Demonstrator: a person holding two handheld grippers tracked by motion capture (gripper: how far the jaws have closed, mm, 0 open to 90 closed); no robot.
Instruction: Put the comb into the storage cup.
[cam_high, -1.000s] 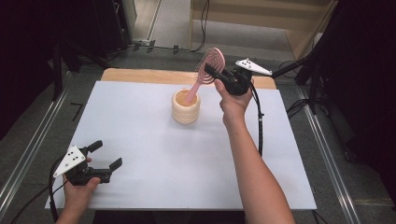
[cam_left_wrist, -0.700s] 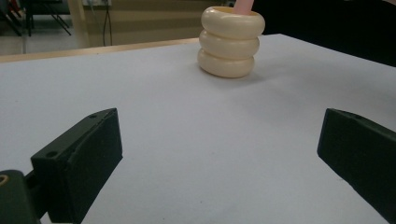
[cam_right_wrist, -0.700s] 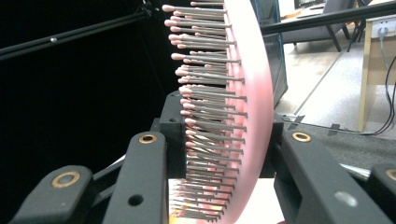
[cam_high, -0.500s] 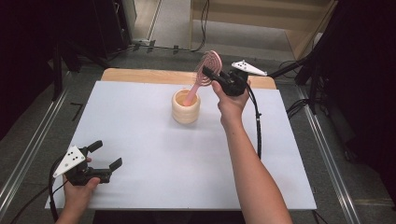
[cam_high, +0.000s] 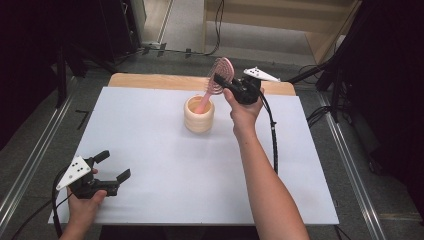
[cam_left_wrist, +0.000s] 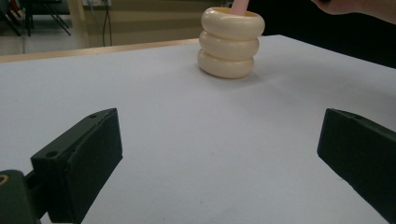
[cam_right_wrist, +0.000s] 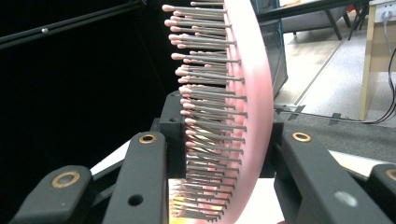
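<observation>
A cream ribbed cup (cam_high: 199, 114) (cam_left_wrist: 231, 42) stands on the white table sheet (cam_high: 165, 150), toward the far middle. A pink hairbrush (cam_high: 219, 80) (cam_right_wrist: 224, 107) leans up out of it, its handle end (cam_left_wrist: 240, 5) inside the cup. My right gripper (cam_high: 218, 81) (cam_right_wrist: 222, 154) is shut on the brush head, one jaw against the bristles and the other against the pink back. At the near left corner my left gripper (cam_high: 110, 166) (cam_left_wrist: 219, 154) rests low over the sheet, open, nothing between its jaws.
A wooden strip (cam_high: 150, 80) runs along the table's far edge. The right gripper's black cable (cam_high: 272, 140) trails down across the sheet's right side. Metal rails (cam_high: 30, 165) flank the table. The right forearm (cam_high: 260, 170) crosses the sheet's near right part.
The right gripper and the brush head have shifted slightly left and down, toward the cup. The left gripper has stayed put.
</observation>
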